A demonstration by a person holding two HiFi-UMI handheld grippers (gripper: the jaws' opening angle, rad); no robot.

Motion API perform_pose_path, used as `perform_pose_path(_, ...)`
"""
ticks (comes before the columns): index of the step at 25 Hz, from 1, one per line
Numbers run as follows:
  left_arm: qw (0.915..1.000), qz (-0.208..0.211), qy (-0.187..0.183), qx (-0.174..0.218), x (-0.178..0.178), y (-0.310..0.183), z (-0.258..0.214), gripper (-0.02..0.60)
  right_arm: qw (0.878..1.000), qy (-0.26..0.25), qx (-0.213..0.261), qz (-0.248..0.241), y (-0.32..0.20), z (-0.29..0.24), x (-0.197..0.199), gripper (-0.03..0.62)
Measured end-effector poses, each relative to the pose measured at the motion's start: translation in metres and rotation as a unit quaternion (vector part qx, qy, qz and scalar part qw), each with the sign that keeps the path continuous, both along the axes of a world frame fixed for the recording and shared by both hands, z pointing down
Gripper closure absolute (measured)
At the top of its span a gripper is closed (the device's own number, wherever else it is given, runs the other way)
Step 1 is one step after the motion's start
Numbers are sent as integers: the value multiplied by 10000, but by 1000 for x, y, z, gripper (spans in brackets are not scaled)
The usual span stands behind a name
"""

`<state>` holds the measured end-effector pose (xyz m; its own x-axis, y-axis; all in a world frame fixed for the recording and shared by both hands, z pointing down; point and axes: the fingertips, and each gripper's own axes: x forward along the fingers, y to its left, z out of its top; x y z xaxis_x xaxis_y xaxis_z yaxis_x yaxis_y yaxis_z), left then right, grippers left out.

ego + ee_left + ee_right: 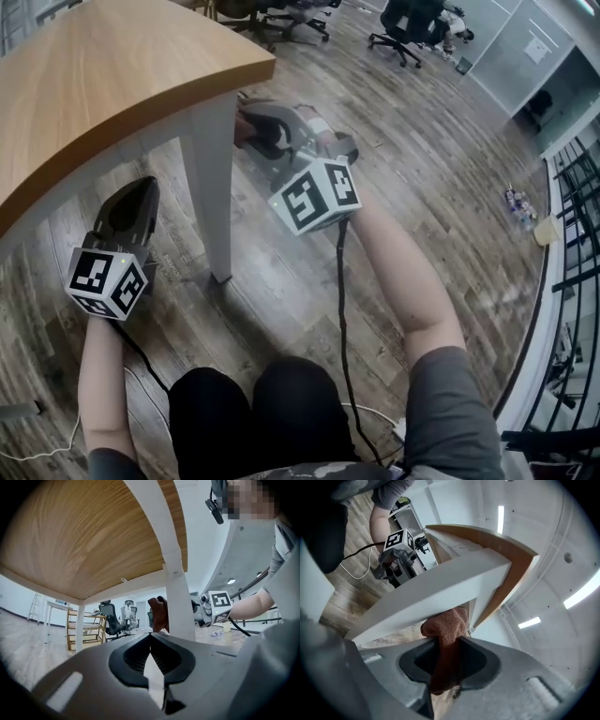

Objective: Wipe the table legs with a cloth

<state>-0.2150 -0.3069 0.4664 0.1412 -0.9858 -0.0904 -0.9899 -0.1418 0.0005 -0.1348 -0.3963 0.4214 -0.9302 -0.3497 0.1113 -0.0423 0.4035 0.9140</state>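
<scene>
The white table leg (212, 178) stands under the wooden tabletop (94, 84). My right gripper (253, 129) is at the leg's right side near its top, shut on a brown cloth (446, 626). In the right gripper view the cloth bulges out past the jaws and presses against the white leg (436, 595). My left gripper (141, 191) is to the left of the leg, lower down, apart from it. Its jaws are shut with nothing between them (151, 638). From the left gripper view the cloth (158, 613) shows at the leg's (180, 602) left edge.
Wood-plank floor all around. Office chairs (405, 26) stand at the far side, and a wooden shelf unit (86, 627) beyond the table. A black cable (341, 309) trails from the right gripper. The person's knees (253, 412) are close to the leg. A railing (562, 234) runs at right.
</scene>
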Motion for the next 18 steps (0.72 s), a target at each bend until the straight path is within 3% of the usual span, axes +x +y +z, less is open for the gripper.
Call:
perform_pose_path(6, 10000, -52, 47, -49, -1, 1, 7, 561, 9996, -177, 235, -19, 1, -3, 0, 496)
perform_pose_path(13, 9993, -37, 150, -332, 8, 3, 55, 561, 9995, 283, 168, -37, 5, 55, 8, 496)
perform_pose_path(18, 9976, -4, 136, -679, 16, 5, 108, 561, 9985, 519, -140, -79, 4, 112, 8, 496)
